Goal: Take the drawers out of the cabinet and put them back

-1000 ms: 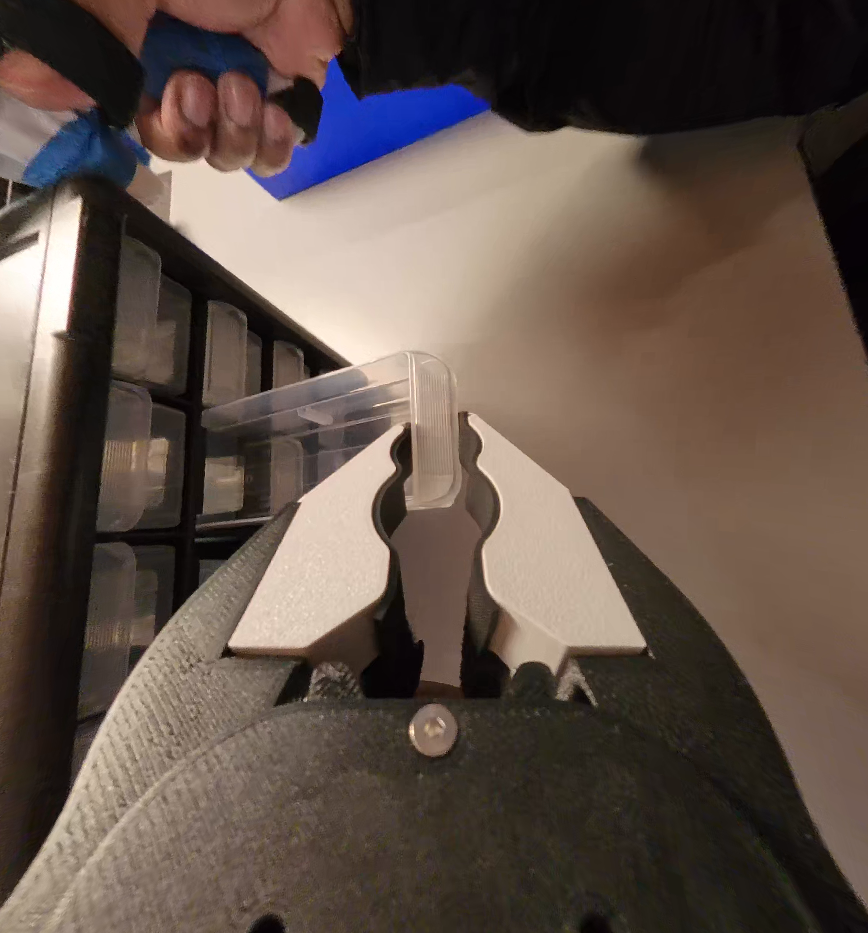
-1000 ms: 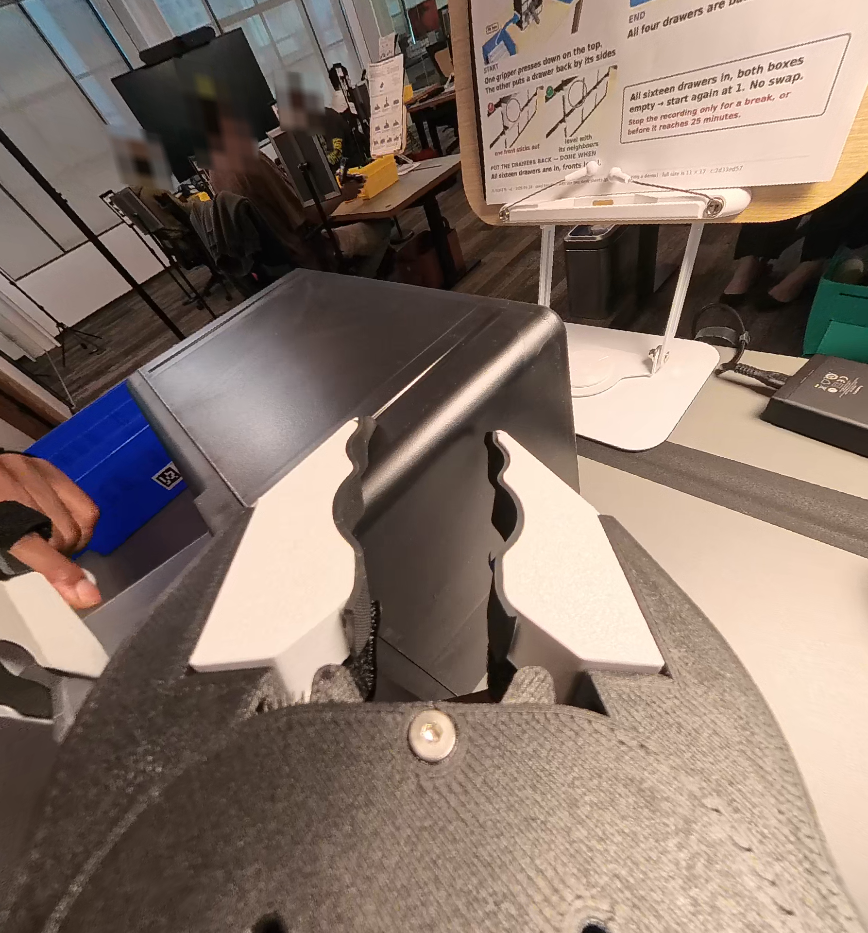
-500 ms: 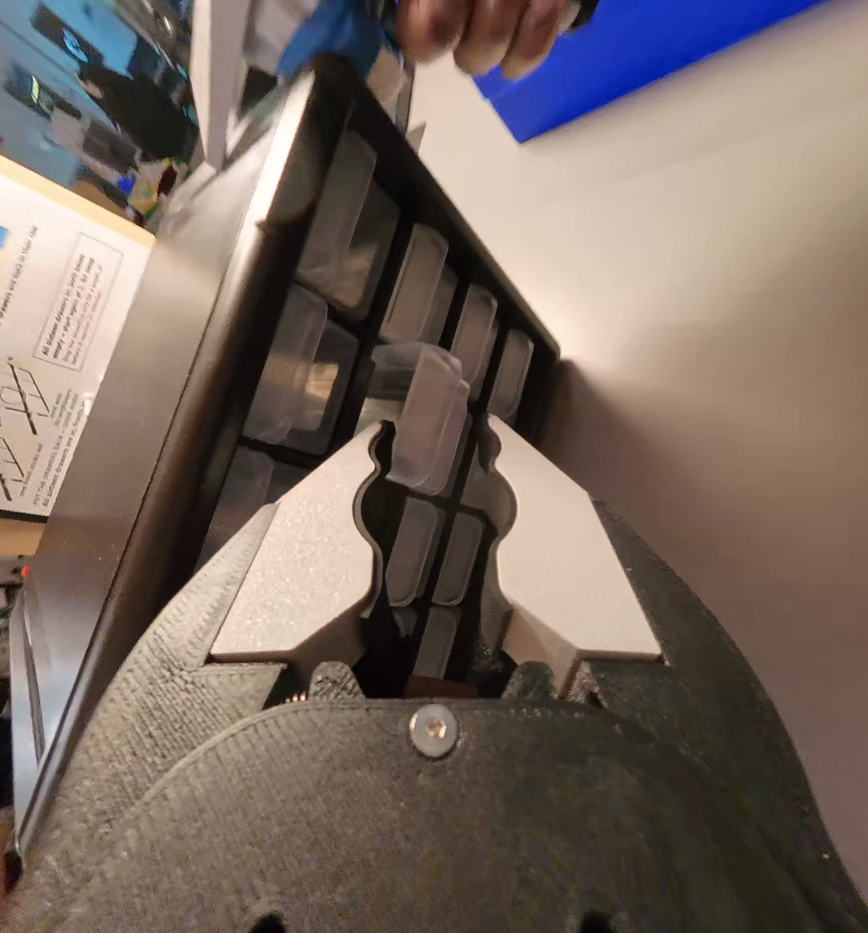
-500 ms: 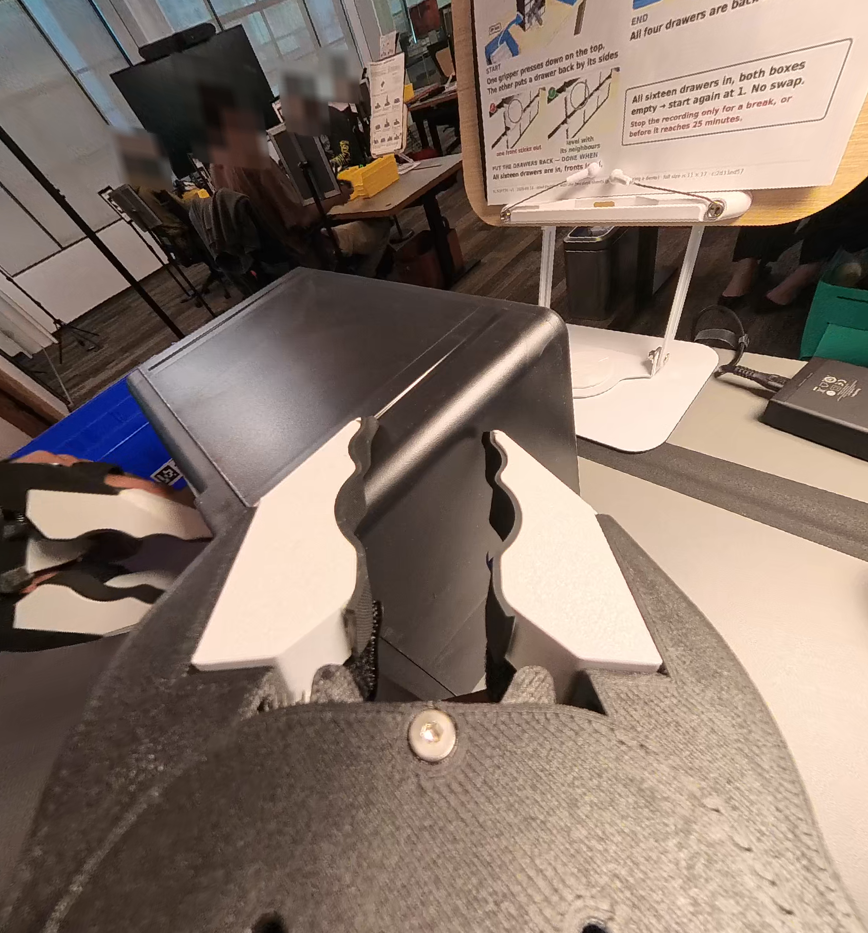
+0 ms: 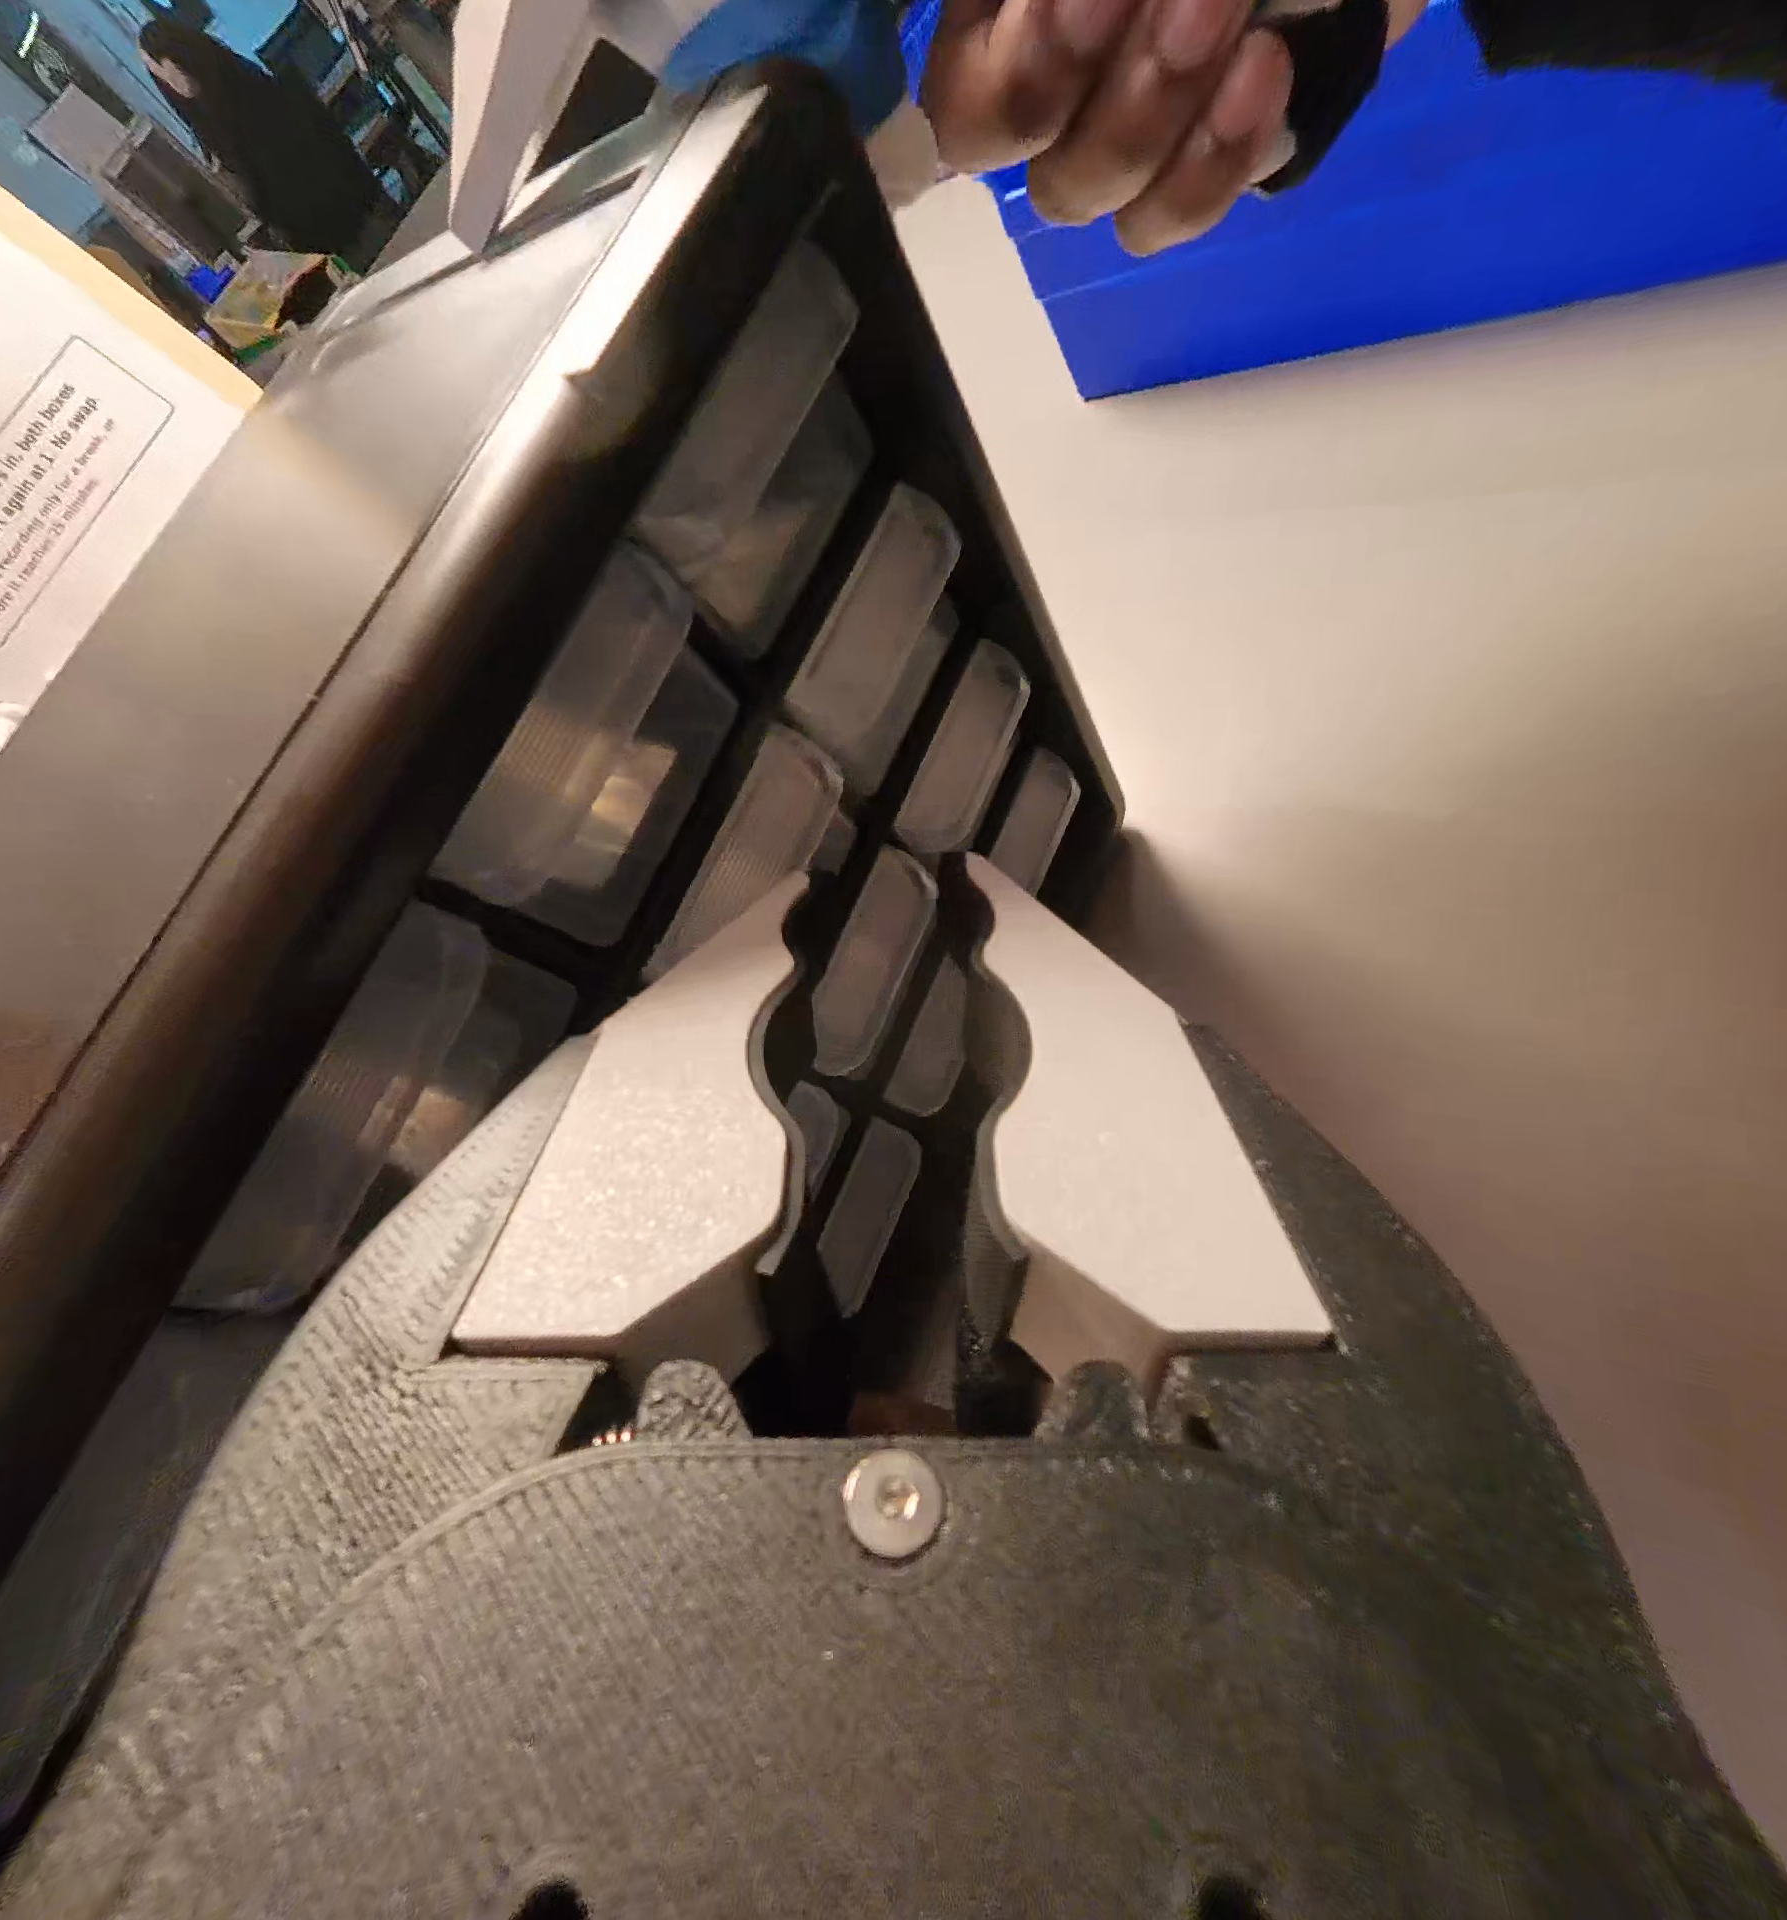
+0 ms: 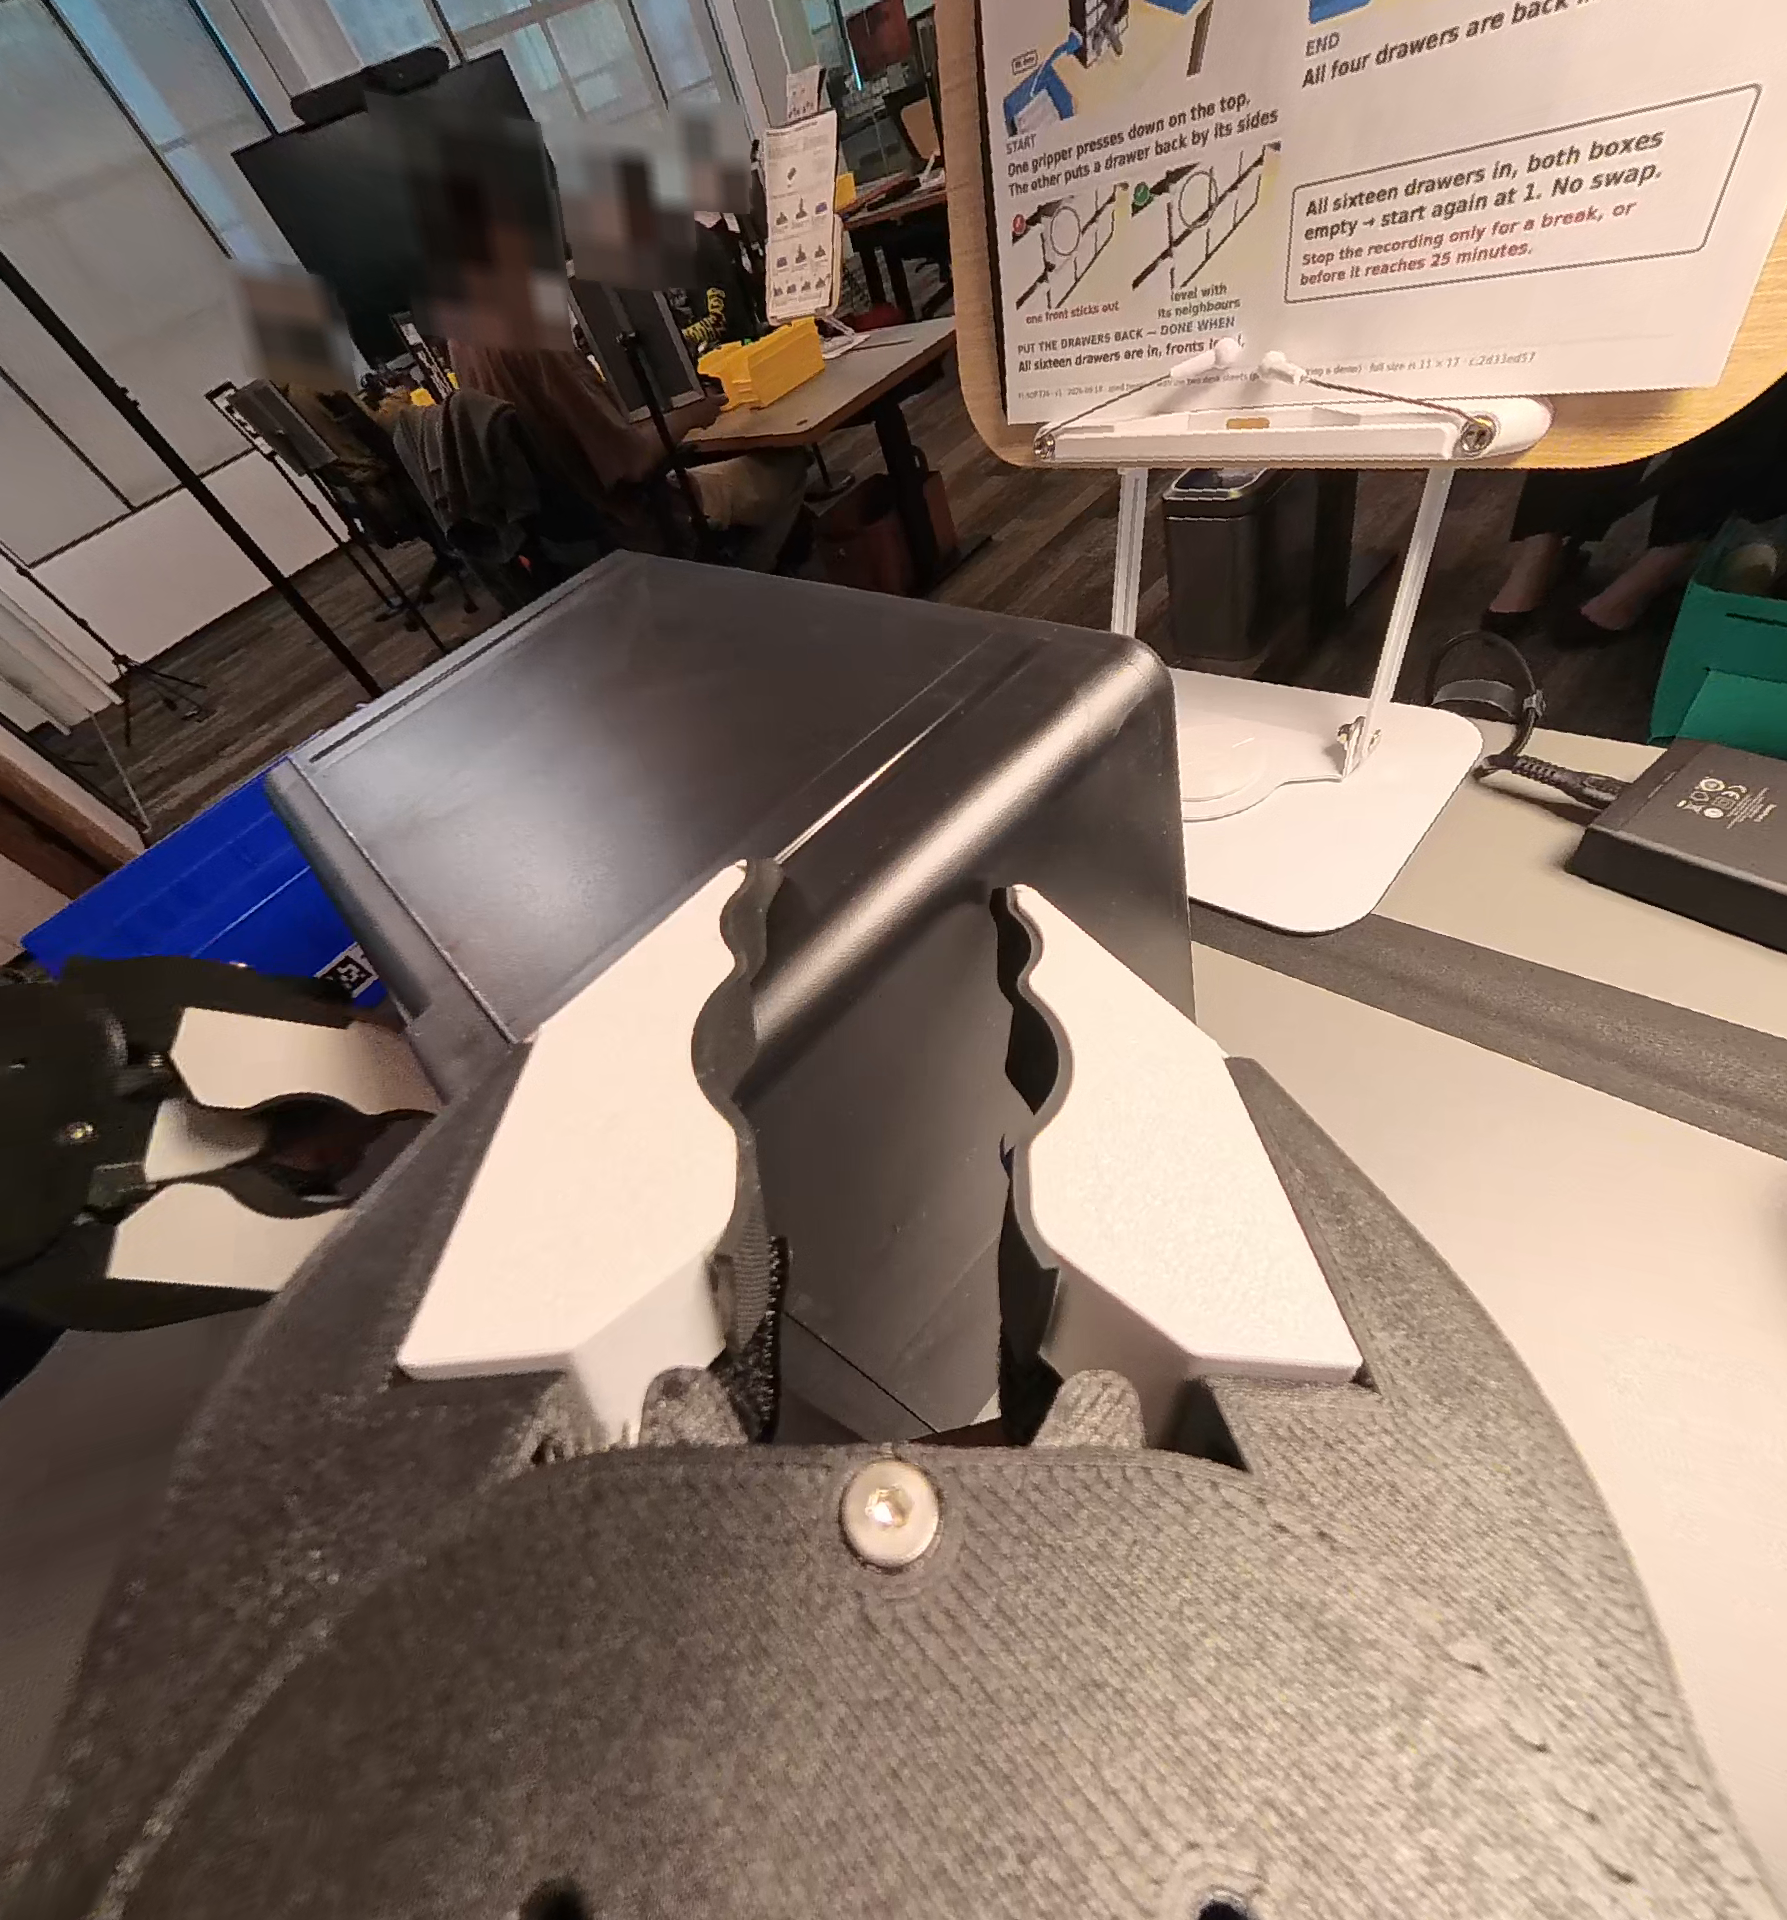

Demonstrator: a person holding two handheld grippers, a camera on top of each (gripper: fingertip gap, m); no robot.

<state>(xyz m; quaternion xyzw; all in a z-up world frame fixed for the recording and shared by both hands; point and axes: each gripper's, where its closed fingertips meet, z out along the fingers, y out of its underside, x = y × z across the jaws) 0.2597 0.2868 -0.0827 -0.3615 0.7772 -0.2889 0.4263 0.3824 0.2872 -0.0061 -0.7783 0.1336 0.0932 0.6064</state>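
Blue plastic bin (image 6: 193,894) at the desk's (image 6: 1491,1195) left edge. Left gripper (image 5: 889,883): part open, nothing held, jaws pointed at the clear ribbed drawers (image 5: 588,769), all seated in their slots. Black smooth-topped cabinet (image 6: 681,748), rounded edge, mid-desk. Right gripper (image 6: 873,899): wide open, straddling the cabinet's top right edge; contact unclear.

Printed instruction sheet (image 6: 1388,187) on stand; square code label (image 6: 354,971) on blue bin (image 6: 193,894); symbols on black box (image 6: 1730,842).

Blk cabinet (image 6: 764,748), clear drawers (image 5: 873,961), blue bin (image 5: 1440,260), white jaws, grey table (image 6: 1491,1195)
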